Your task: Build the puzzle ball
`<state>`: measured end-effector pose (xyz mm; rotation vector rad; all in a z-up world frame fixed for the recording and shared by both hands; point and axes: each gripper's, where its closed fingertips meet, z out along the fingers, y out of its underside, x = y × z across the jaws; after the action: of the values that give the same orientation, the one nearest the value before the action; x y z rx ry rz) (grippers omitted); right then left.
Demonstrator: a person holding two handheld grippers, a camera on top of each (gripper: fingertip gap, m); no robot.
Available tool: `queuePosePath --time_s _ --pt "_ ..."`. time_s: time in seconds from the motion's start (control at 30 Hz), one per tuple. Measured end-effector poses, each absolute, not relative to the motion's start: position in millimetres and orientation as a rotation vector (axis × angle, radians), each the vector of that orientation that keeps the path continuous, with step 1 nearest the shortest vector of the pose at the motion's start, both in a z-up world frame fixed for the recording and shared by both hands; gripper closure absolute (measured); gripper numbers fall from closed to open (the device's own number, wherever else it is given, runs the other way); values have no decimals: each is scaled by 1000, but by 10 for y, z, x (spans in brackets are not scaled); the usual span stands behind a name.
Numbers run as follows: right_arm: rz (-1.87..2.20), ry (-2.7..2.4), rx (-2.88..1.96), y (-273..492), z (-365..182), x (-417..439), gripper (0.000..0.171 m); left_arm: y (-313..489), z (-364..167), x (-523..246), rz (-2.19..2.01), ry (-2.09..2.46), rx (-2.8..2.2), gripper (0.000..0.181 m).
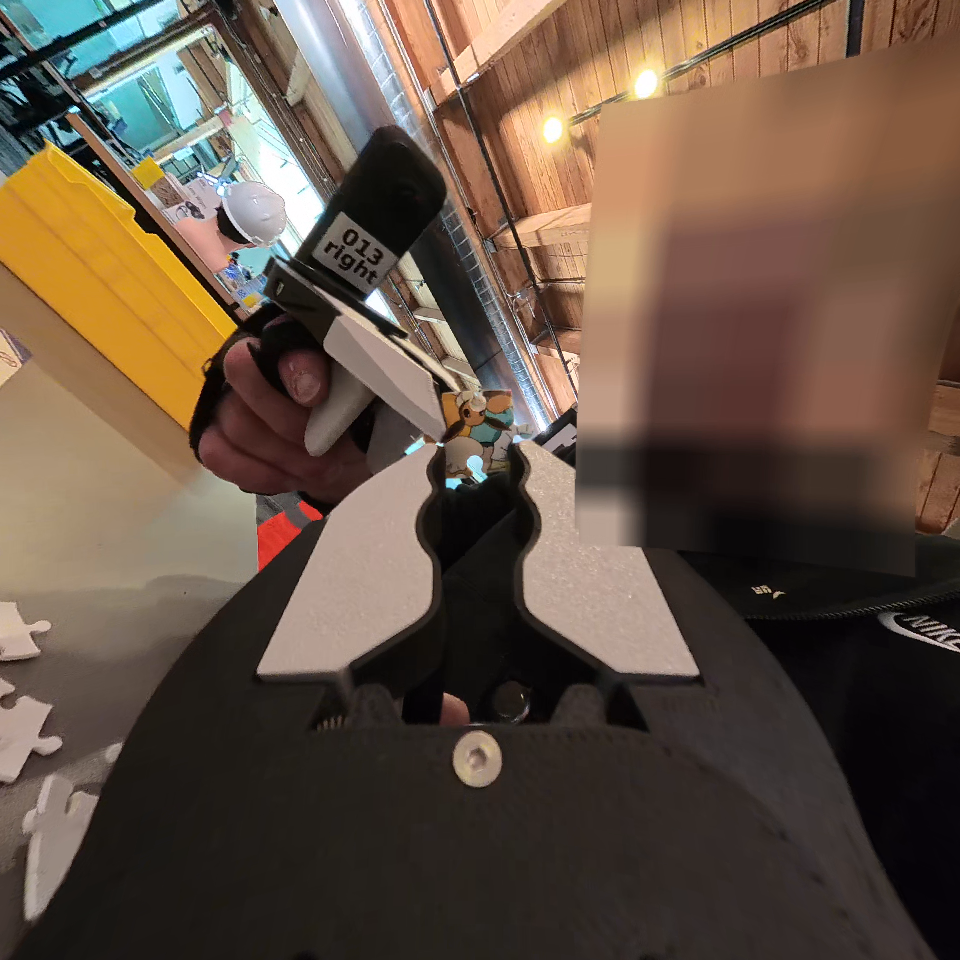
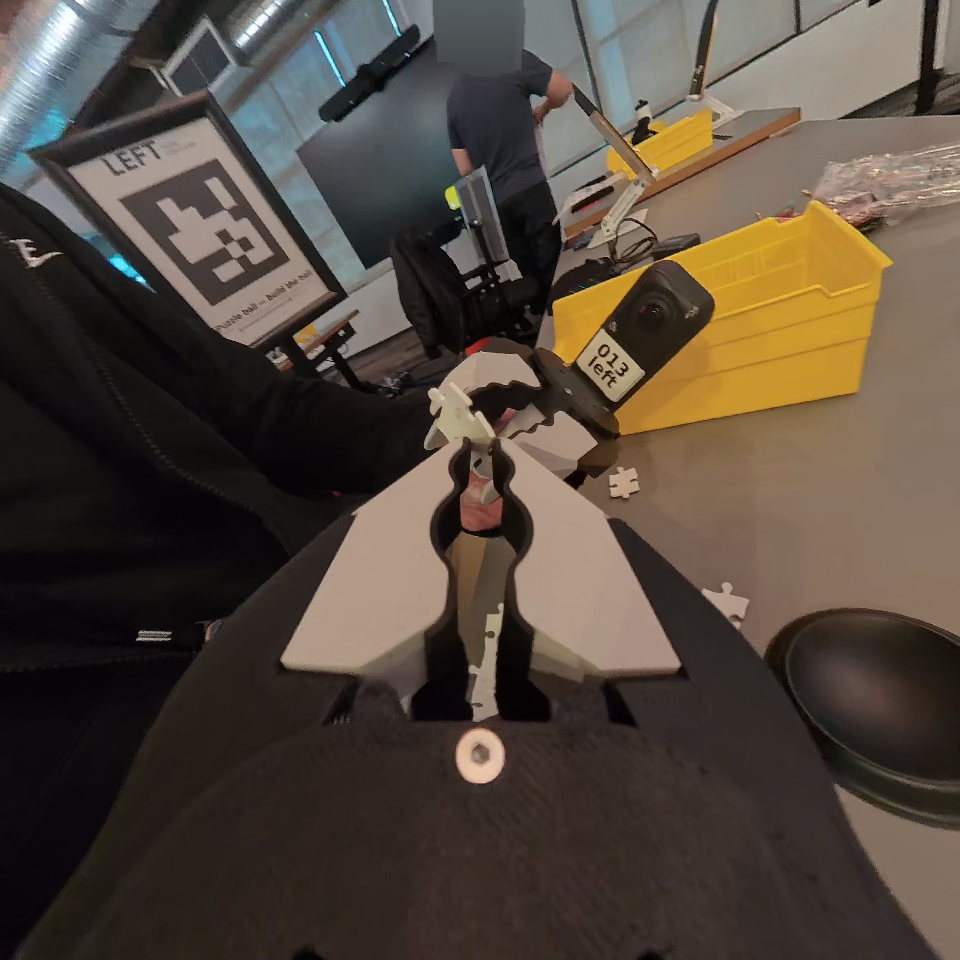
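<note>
A puzzle piece [image 1: 478,415] with a printed cartoon picture on one face and a white back [image 2: 457,415] is held up in the air between both grippers. My left gripper [image 1: 478,449] has its tips on either side of the piece, about a piece-width apart, against its edges. My right gripper [image 2: 479,445] is nearly closed on the piece's lower edge. In the left wrist view the right gripper [image 1: 441,431] comes in from the upper left. In the right wrist view the left gripper [image 2: 475,413] comes in from the right. Another white jigsaw edge [image 2: 485,654] shows through the right gripper's gap.
Loose white puzzle pieces [image 1: 21,727] [image 2: 623,483] lie on the grey table [image 2: 779,519]. A black bowl [image 2: 872,701] sits at the right. A yellow bin [image 2: 753,322] stands behind the grippers. A framed sign [image 2: 197,228] and a standing person [image 2: 498,140] are farther back. My left and right fingertips are right by each other. Both grippers' tips are roughly 20 cm from the black bowl [image 2: 872,701].
</note>
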<state>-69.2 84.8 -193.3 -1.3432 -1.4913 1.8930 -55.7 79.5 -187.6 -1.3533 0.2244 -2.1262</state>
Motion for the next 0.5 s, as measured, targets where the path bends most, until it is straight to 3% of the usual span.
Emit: queuePosePath --time_s 0.27,0.5 --pt "1805 -1585 -1433 928 -2038 -543 171 798 -2107 -640 -1813 295 -1618 166" --pt "1224 -2131 -1879 1005 -3014 -10 171 559 -2661 -483 -1306 519 -2072 167"
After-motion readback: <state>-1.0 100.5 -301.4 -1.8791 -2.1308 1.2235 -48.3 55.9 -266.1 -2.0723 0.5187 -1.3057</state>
